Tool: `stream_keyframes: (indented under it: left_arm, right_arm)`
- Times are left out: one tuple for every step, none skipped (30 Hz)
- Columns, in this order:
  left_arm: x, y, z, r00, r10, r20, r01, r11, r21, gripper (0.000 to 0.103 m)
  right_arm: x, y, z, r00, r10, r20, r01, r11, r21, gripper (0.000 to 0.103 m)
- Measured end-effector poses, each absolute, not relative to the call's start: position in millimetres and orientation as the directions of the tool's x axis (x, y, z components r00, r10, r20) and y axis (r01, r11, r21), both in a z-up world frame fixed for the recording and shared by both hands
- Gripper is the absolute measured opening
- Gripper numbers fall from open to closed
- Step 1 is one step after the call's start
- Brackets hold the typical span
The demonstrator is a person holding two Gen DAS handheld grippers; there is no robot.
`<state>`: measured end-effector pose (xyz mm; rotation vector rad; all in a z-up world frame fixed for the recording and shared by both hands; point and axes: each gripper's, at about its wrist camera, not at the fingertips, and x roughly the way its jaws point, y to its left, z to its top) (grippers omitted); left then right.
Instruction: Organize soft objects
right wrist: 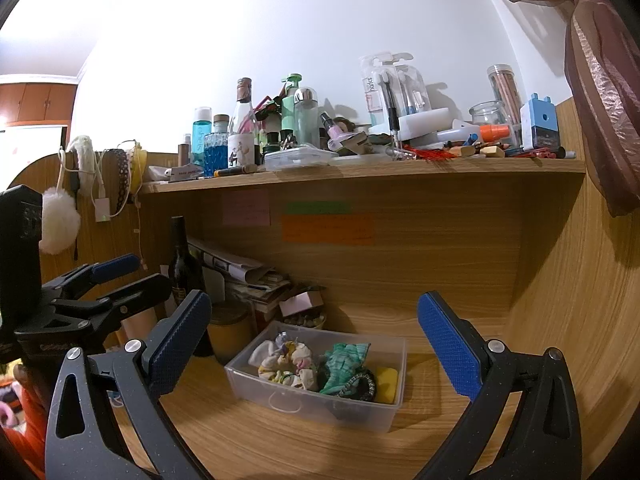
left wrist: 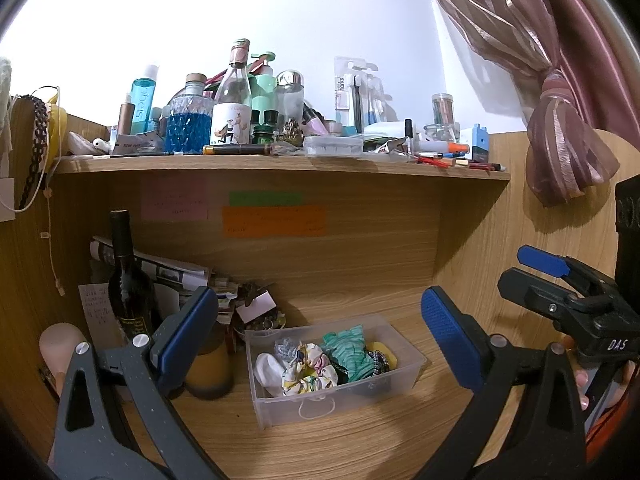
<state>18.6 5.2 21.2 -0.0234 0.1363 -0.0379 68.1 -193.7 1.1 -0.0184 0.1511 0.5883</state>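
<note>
**A:** Where are the soft things?

**B:** From my seat I see them all in the clear plastic bin on the wooden desk, under the shelf. A floral cloth bundle and something white sit at its left end, a teal striped fabric lies in the middle, a dark patterned band is just beside that, and a yellow piece fills the right end.

**A:** And your grippers?

**B:** My left gripper has its blue pads spread wide with nothing between them; the bin shows in the gap, lower down. My right gripper stands the same way, spread and empty, with the bin below and between its fingers. Neither touches the bin. In the left view the right gripper appears at the right edge with its jaws apart.

**A:** What surrounds the bin?

**B:** A dark wine bottle stands upright to the left near a stack of papers. Pink, green and orange sticky notes sit on the back panel. The shelf above is crowded with bottles, jars and pens. A pink curtain hangs to the right.
</note>
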Motion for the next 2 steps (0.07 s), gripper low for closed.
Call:
stream_keyframes:
  left_arm:
    - [18.6, 5.3, 21.1, 0.990, -0.039, -0.136, 0.036, 0.999, -0.027, 0.103]
    - [19.0, 5.5, 21.1, 0.990, -0.041, -0.138, 0.037, 0.999, -0.028, 0.103]
  right_arm:
    - [68.8, -193.0, 1.0, 0.821, 0.551, -0.148, -0.554, 0.832, 0.026, 0.103]
    - [69.0, -193.3, 1.0, 0.820, 0.552, -0.148, -0.555, 0.831, 0.026, 0.103]
